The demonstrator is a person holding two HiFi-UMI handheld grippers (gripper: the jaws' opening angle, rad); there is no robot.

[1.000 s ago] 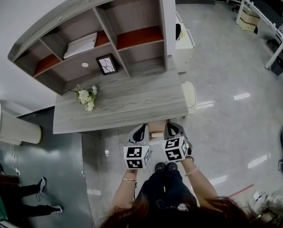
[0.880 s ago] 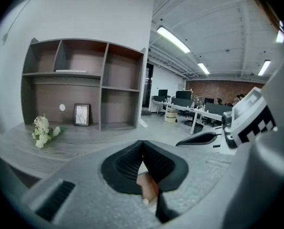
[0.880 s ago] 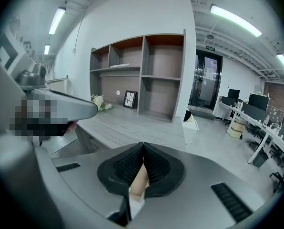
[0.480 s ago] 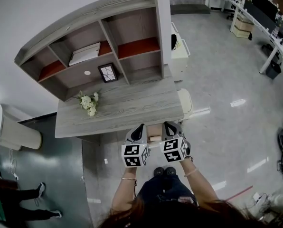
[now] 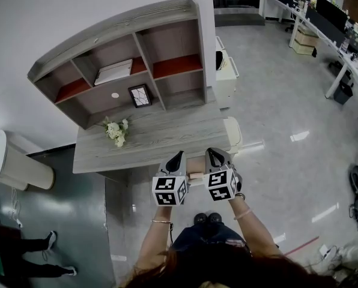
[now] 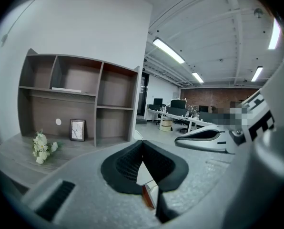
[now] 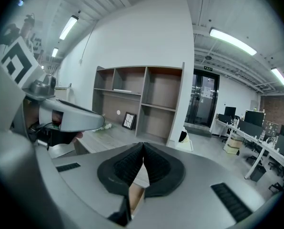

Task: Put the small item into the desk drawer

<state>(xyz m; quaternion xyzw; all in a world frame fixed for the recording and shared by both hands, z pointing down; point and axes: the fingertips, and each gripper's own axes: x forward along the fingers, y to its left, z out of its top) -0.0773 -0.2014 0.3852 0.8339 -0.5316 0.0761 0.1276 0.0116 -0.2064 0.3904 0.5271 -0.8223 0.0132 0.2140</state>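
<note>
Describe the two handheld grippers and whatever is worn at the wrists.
The left gripper and right gripper have pale grey shells and black ribbed pads. Each carries a cube of black-and-white square markers. A thin bracelet circles each wrist. No sleeves show on the forearms.

Bright ceiling strips — floor glare, fisheye edges

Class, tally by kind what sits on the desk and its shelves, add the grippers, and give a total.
Flower bunch: 1
Picture frame: 1
White flat stack: 1
Grippers: 2 (left gripper, right gripper)
Total: 5
</note>
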